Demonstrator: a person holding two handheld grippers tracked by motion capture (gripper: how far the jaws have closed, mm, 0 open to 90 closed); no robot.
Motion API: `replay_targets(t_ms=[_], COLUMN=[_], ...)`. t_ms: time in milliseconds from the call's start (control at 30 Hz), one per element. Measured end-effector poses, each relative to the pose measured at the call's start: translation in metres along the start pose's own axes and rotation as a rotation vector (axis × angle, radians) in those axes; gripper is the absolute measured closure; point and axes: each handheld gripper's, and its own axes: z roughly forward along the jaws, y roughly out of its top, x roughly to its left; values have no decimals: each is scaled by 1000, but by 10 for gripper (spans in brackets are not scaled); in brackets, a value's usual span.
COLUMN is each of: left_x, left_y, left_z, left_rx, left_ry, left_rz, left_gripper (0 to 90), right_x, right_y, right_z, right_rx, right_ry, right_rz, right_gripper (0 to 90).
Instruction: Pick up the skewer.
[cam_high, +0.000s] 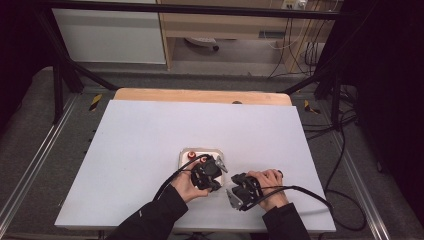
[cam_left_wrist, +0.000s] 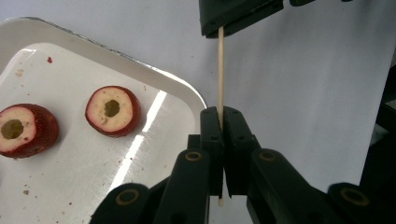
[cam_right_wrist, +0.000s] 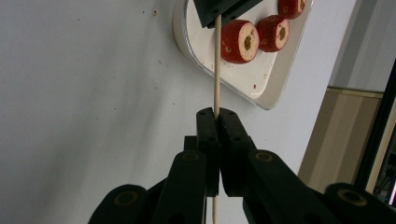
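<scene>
High view: tabletop (cam_high: 150, 150) evenly lit, frame corners and edges dark. Left gripper view: bright glare streak on the tray (cam_left_wrist: 140, 140) at lower centre; fruit slices sharp. Both gripper views: near fingers (cam_right_wrist: 208, 140) slightly soft, silhouetted.

I'm working in what looks like a lab test cell: a black metal frame (cam_high: 65, 70) rings my white table (cam_high: 150, 140). Beyond my grippers, loose cables (cam_high: 300, 45) hang by a wooden cabinet (cam_high: 225, 25) on bare grey floor.
</scene>
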Motion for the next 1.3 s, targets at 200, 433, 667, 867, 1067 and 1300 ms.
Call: replay_targets(t_ms=[200,433,667,867,1067,1300], left_x=[-3,-3,6,10,14,15], left_y=[0,-12,-35,-59,-82,-109], left_z=[1,-7,-18,-31,-45,-53], left_rx=[4,-27,-38,-98,-175,-270], left_ry=[34,76,96,112,150,180], left_rz=[26,27,6,-38,-85,-145], left_gripper=[883,884,884,883,883,882], right_x=[-1,-7,-9,-6,1,0], right_y=[1,-11,-34,-55,-68,-71], right_z=[-1,-4,-8,-9,-4,-2], right_rx=[-2,-45,-95,-130,-112,-137], right_ry=[-9,1,-22,5,82,137], right_rz=[-2,298,641,941,1180,1280], right_gripper=[875,626,415,308,205,115])
